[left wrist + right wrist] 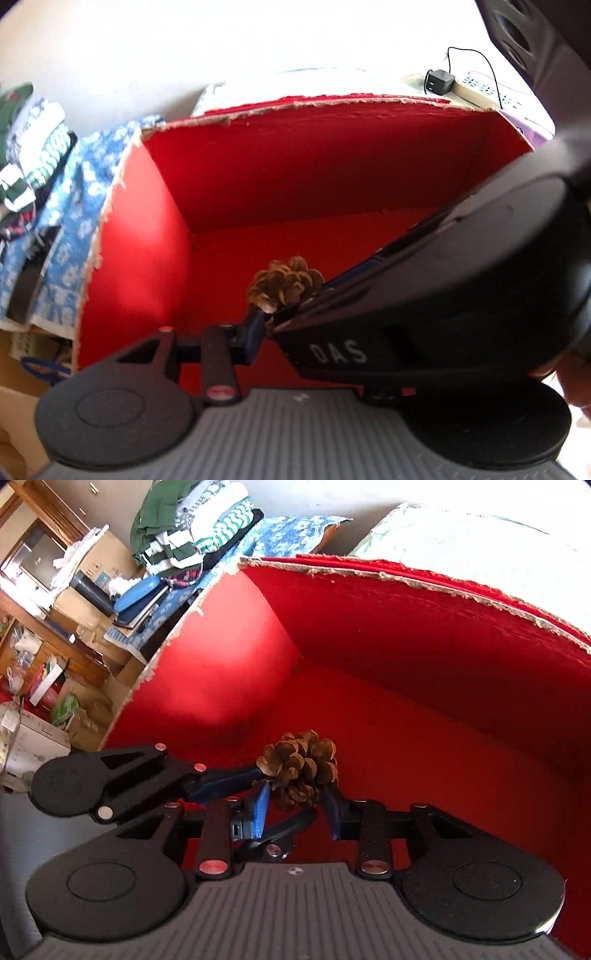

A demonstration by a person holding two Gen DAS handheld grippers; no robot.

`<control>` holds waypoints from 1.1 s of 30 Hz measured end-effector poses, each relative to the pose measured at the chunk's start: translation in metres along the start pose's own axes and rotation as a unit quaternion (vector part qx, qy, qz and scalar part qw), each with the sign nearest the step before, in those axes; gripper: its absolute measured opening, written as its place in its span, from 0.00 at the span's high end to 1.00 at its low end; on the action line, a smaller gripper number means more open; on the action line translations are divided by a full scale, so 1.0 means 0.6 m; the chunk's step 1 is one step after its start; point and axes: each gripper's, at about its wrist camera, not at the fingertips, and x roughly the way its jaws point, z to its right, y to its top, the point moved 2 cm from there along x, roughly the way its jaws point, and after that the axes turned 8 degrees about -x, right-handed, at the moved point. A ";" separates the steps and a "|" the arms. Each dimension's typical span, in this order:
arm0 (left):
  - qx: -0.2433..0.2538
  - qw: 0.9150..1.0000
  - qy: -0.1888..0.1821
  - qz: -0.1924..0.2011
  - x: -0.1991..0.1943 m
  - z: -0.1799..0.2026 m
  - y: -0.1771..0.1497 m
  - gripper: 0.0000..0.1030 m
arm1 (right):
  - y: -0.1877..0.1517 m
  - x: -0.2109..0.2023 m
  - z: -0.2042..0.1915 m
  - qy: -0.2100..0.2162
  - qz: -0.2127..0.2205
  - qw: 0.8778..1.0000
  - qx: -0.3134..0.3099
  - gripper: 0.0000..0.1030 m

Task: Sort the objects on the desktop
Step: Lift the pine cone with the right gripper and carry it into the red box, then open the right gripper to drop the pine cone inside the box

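A brown pine cone (pixel 299 770) hangs inside a red cardboard box (pixel 424 635) with torn edges. My right gripper (pixel 297 805) has its blue fingers (pixel 261 808) closed on the lower sides of the pine cone. My left gripper comes in from the left of the right wrist view, its blue fingers (pixel 225 782) also at the cone. In the left wrist view the pine cone (pixel 284 284) sits at my left gripper (pixel 275 314), and the right gripper's black body (pixel 424 295) crosses in front and hides the left gripper's right finger.
The box's red walls (pixel 314 166) surround both grippers. A stack of folded clothes (pixel 192 528) lies on a blue patterned cloth (pixel 70 206) left of the box. A power strip with a black charger (pixel 439 83) lies behind the box. Cartons and clutter (pixel 55 635) are far left.
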 end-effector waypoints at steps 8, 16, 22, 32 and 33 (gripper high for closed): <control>-0.007 0.999 0.030 -0.032 0.012 -0.049 0.031 0.58 | 0.040 0.044 -0.004 0.041 -0.033 0.998 0.039 0.65; 0.004 0.999 0.034 -0.017 0.005 -0.052 0.029 0.46 | 0.039 0.044 -0.001 0.049 -0.031 0.997 0.057 0.63; 0.010 0.999 0.030 -0.013 0.004 -0.051 0.022 0.39 | 0.035 0.037 0.009 0.057 -0.007 0.995 0.077 0.61; -0.001 0.999 0.026 0.027 -0.044 -0.039 0.026 0.34 | 0.031 0.005 0.013 0.041 0.072 0.992 0.094 0.60; 0.000 0.999 0.025 0.036 -0.053 -0.037 0.024 0.31 | 0.030 -0.001 0.009 0.029 0.084 0.992 0.087 0.60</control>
